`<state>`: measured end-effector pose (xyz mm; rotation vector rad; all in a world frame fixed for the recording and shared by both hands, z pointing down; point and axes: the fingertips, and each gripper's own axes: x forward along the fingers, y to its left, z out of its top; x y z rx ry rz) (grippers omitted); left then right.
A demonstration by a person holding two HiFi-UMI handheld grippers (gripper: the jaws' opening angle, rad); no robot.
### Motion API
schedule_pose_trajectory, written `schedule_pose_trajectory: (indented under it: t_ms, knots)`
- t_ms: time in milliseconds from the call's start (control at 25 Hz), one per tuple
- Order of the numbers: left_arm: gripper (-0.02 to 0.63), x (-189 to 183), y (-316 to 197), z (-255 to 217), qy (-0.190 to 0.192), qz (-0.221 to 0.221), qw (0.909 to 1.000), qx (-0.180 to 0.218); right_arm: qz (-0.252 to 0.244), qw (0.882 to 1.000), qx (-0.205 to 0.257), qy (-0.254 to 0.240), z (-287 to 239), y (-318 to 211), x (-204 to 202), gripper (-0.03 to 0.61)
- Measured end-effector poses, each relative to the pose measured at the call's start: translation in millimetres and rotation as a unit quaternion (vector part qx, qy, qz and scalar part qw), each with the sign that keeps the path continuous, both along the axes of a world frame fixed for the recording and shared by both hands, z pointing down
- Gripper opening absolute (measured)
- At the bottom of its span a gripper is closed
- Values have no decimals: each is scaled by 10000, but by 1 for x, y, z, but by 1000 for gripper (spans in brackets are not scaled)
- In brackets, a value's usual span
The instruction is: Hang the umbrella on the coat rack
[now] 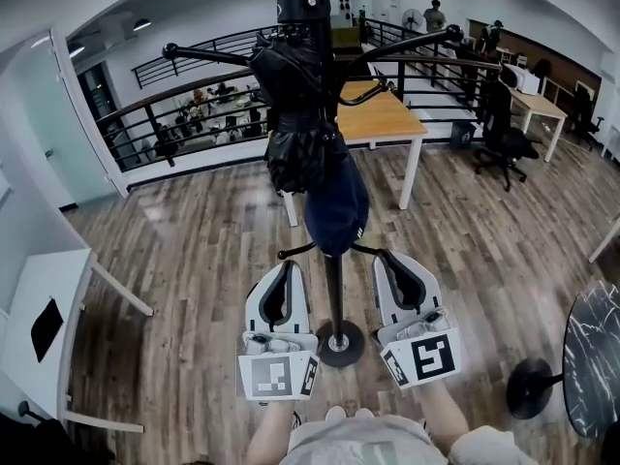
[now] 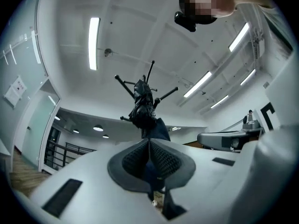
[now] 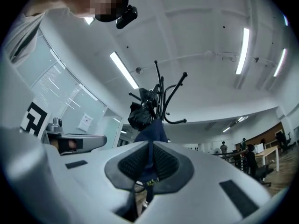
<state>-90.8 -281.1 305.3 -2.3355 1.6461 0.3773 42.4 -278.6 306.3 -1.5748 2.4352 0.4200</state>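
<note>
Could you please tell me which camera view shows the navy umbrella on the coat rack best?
The head view: the navy umbrella hangs in full on the coat rack, below a black bundle. Both gripper views show it small, from below, with its lower end hidden behind the shut jaws.

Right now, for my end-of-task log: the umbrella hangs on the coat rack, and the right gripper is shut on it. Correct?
Not quite. The umbrella does hang on the coat rack, but the right gripper is shut on nothing, low near the rack's base. The right gripper view shows its jaws together and empty.
</note>
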Motion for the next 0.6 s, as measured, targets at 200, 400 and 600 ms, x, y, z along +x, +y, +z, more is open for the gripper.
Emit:
schedule_pose_trajectory:
  t_ms: [200,400,600]
  knots:
    - [34,-12,-6,51,109,-205,9978,-625,194,9982,-567,-7,48,-6,13,46]
    - [34,-16,-10,60,75,-290,9967,-757,194,9959,-871,109,73,-8,13,37]
    - [34,-16,-11,50,69,-311,9975,-637,187,9968,-776,77,65,-11,16,37]
